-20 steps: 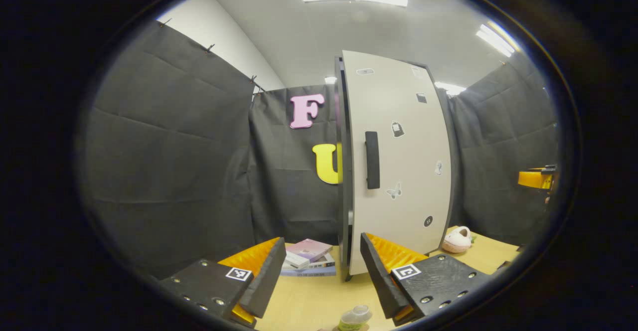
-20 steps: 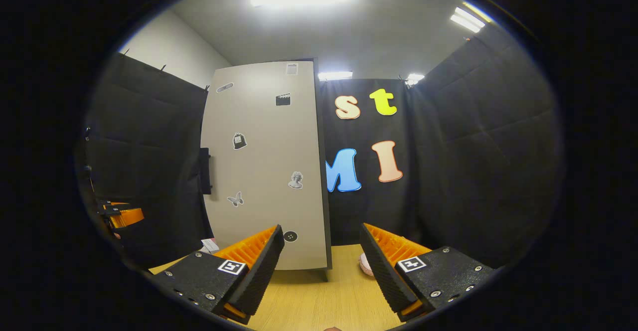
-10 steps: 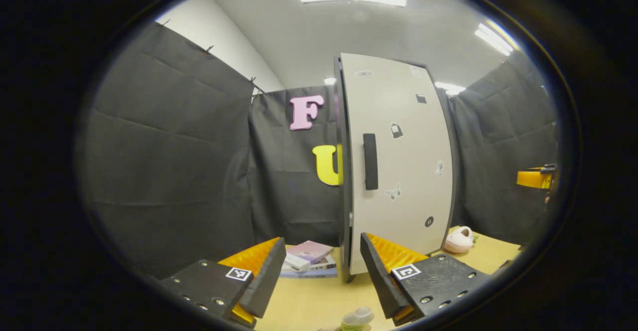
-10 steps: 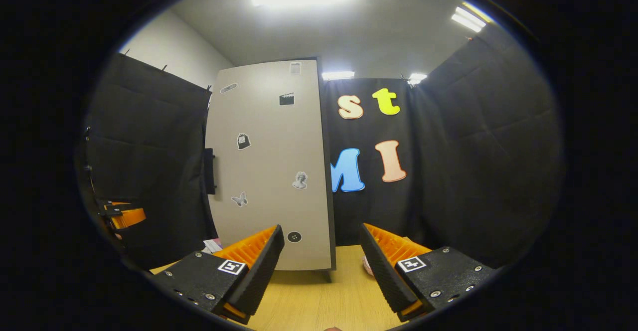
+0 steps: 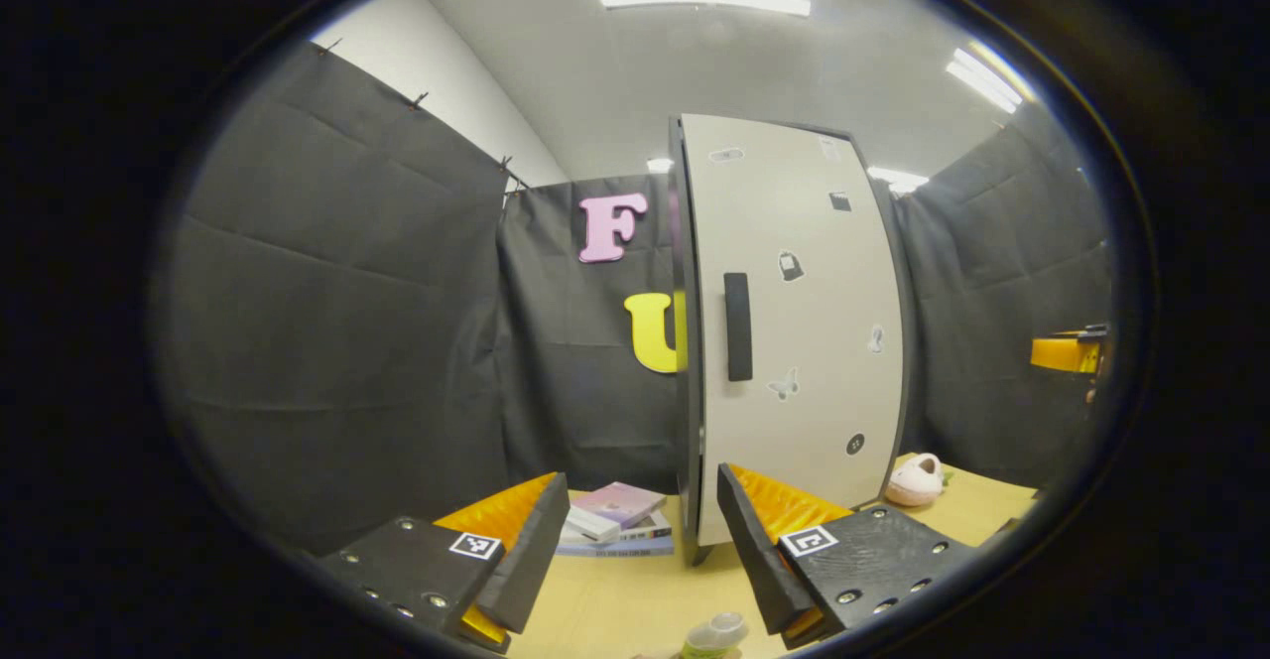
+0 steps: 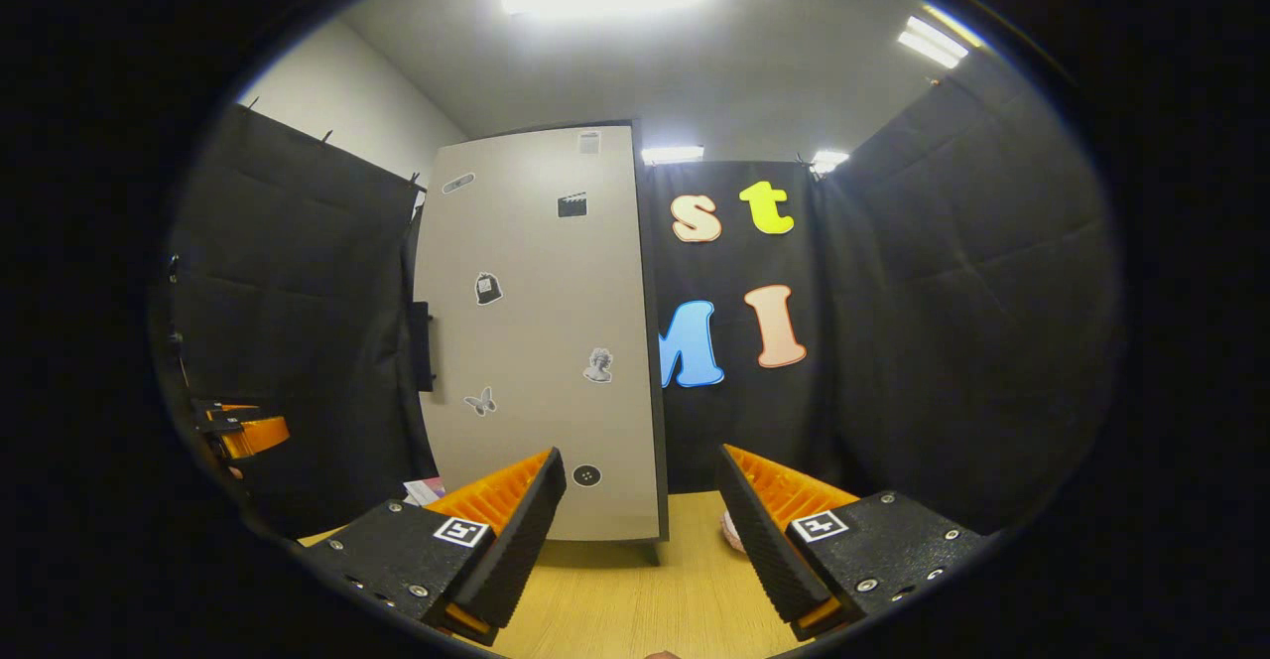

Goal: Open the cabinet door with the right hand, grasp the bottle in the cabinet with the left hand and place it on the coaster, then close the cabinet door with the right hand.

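In the right gripper view the right gripper [image 6: 640,530] has its fingers spread wide with nothing between them, hovering above the wooden tabletop [image 6: 635,599]. Past them stands the cabinet [image 6: 541,341], its pale door shut and dotted with stickers, the dark handle [image 6: 422,346] showing edge-on at the door's left side. In the left gripper view the left gripper [image 5: 640,540] is likewise spread and empty, and the handle [image 5: 737,327] faces it plainly. Low at that view's bottom edge sits a bottle [image 5: 712,635] on the tabletop; whether a coaster lies under it I cannot tell. A stack of books [image 5: 615,530] lies left of the cabinet and a pink slipper-shaped toy [image 5: 914,478] to its right.

With the door shut and the bottle out on the tabletop, the task looks at its close, though this could equally be the start. If anything remains, the right gripper would need to reach the handle.
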Motion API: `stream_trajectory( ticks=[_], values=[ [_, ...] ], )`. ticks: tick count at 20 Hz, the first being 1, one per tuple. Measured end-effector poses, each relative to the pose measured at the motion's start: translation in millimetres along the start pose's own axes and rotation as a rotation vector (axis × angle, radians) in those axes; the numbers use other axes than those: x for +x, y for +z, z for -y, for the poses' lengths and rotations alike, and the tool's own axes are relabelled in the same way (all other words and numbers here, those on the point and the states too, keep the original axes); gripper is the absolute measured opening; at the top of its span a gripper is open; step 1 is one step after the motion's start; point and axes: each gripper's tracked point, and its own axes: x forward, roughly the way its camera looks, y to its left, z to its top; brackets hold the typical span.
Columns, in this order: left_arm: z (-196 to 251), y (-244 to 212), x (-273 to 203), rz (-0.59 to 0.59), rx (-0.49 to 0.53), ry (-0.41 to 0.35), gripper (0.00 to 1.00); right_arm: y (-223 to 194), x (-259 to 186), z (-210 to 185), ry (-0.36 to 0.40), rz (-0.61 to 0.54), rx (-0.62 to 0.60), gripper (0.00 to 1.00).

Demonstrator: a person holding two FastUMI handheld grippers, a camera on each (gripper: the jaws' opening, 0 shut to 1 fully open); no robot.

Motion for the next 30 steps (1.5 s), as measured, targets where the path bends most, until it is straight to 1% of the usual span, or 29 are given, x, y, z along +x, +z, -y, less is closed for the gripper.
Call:
stream_trajectory(
  ticks=[2, 3, 16, 17, 19, 20, 27, 28, 29, 30],
  values=[
    [-2.6, 0.4, -0.6, 0.002, 0.002, 0.005, 0.86, 2.0, 0.2, -2.2, 0.001, 0.003, 0.001, 0.94],
    [-3.1, 1.0, -1.5, 0.003, 0.002, 0.007, 0.9, 3.0, 0.3, -3.1, 0.003, 0.006, 0.0, 0.94],
    [-8.6, -1.3, -6.7, 0.002, 0.011, 0.015, 0.9, 2.8, -1.5, -15.5, 0.021, 0.009, -0.011, 0.95],
    [-8.6, -0.3, -6.0, 0.002, 0.009, 0.014, 0.86, 3.3, -2.4, -15.6, 0.02, 0.009, -0.01, 0.95],
    [-8.3, -0.6, -4.2, 0.001, 0.007, 0.012, 0.86, 3.8, -1.5, -14.7, 0.017, 0.011, -0.011, 0.95],
    [-8.1, -1.3, -3.7, 0.002, 0.007, 0.01, 0.9, 3.1, -0.9, -15.1, 0.016, 0.012, -0.011, 0.94],
    [-4.4, -0.8, 2.1, 0.002, 0.013, -0.002, 0.9, 0.4, 3.0, -14.2, 0.009, 0.007, -0.008, 0.94],
    [-4.5, -0.9, 3.0, 0.003, 0.009, -0.001, 0.86, -0.1, 2.9, -14.2, 0.009, 0.007, -0.009, 0.94],
    [-4.7, 0.4, 3.7, 0.005, 0.007, 0.0, 0.86, 0.2, 3.1, -14.5, 0.008, 0.006, -0.009, 0.94],
    [-3.9, 0.3, 5.0, 0.005, 0.006, -0.001, 0.9, -0.2, 3.9, -14.2, 0.007, 0.006, -0.009, 0.94]
  ],
)
